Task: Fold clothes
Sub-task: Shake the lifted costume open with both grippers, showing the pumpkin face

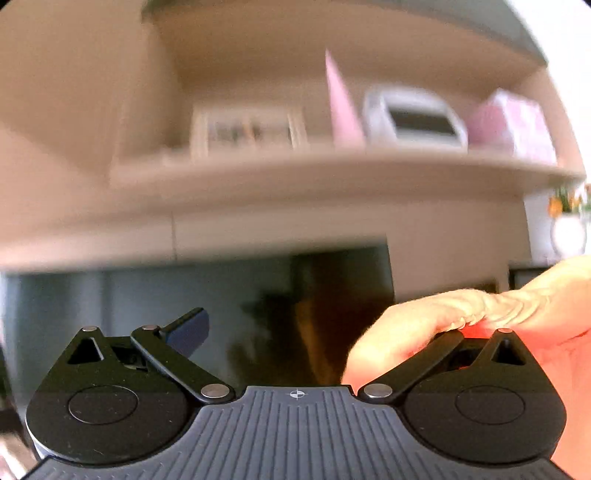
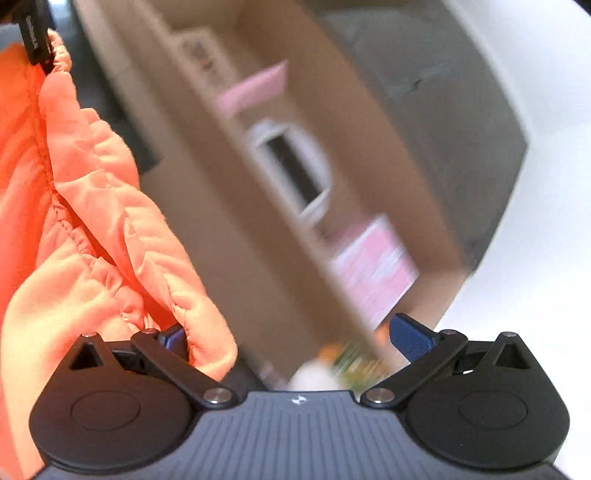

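Note:
An orange, gathered garment hangs down the left side of the right wrist view. Its ruffled edge drapes over the left blue pad of my right gripper, which is open wide; the right pad is bare. In the left wrist view a peach-orange fold of the garment lies over the right finger of my left gripper and hides it. That gripper is also open wide, and its left pad is bare. Both cameras point up at the room, blurred.
A beige wall shelf carries a white frame, pink boxes and a white-rimmed device. A dark screen sits below it. A potted plant with orange flowers is at the right. A black strap crosses the garment's top.

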### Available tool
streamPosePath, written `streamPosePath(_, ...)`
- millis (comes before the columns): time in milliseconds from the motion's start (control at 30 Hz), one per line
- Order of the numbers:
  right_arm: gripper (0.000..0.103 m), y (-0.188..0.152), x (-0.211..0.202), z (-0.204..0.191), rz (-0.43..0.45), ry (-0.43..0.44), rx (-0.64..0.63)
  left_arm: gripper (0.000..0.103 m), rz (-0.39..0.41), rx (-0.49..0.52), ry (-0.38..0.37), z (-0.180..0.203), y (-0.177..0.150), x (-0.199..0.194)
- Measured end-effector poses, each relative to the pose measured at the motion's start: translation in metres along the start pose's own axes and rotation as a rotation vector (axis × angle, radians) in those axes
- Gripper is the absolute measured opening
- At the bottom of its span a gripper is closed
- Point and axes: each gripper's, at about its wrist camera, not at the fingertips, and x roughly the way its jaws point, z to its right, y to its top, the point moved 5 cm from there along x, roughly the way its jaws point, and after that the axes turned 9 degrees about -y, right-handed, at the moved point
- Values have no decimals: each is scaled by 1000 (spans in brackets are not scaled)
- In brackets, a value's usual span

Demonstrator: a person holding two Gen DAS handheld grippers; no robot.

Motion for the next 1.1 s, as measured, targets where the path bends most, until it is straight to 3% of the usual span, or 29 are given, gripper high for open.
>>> streamPosePath(133, 103, 12, 4, 10, 44, -19, 58, 103, 5, 19, 1, 0, 6, -10)
streamPosePath(300, 103, -9, 21, -40, 3, 108, 32, 103, -144, 12, 32, 4, -33, 30)
streamPosePath(367, 103, -13, 27, -61, 17, 96, -9, 103, -109, 40, 95, 1, -28, 44)
streamPosePath(467, 103, 5, 49, -58, 115, -54, -69, 103, 21, 41, 168, -2, 5, 45)
streamPosePath(533, 103, 26, 56, -24, 184, -196, -16, 103, 153, 7, 159, -4, 38, 24)
streamPosePath(600, 103, 43, 51, 15, 252, -322, 65, 103, 254, 34, 141, 3, 56, -2)
streamPosePath(667, 103, 47, 36, 40, 296, -397, 115, 103, 278, 75, 106, 16, 55, -21)
streamPosePath(700, 103, 42, 29, 41, 292, -379, 119, 103, 262, 88, 79, 24, 49, -28)
streamPosePath(733, 103, 37, 21, 39, 285, -351, 120, 103, 212, 92, 44, 30, 33, -32)
streamPosePath(800, 103, 10, 1, 15, 219, -173, 86, 103, 67, 95, -32, 41, -12, -35)
streamPosePath(833, 103, -9, -11, -5, 160, -70, 59, 103, -49, 64, -74, 45, -44, -34)
streamPosePath(900, 103, -61, -41, -58, -19, 197, 4, 103, -413, -98, -168, 52, -134, -27)
streamPosePath(967, 103, -123, -81, -121, -284, 580, -50, 103, -750, -254, -252, 61, -217, -29)
streamPosePath(1033, 103, -169, -132, -168, -450, 871, -115, 103, -981, -375, -297, 75, -281, -43)
streamPosePath(1067, 103, -178, -148, -178, -467, 929, -134, 103, -1067, -417, -316, 82, -304, -50)
streamPosePath(1100, 103, -181, -160, -182, -467, 978, -141, 103, -1093, -426, -331, 85, -310, -54)
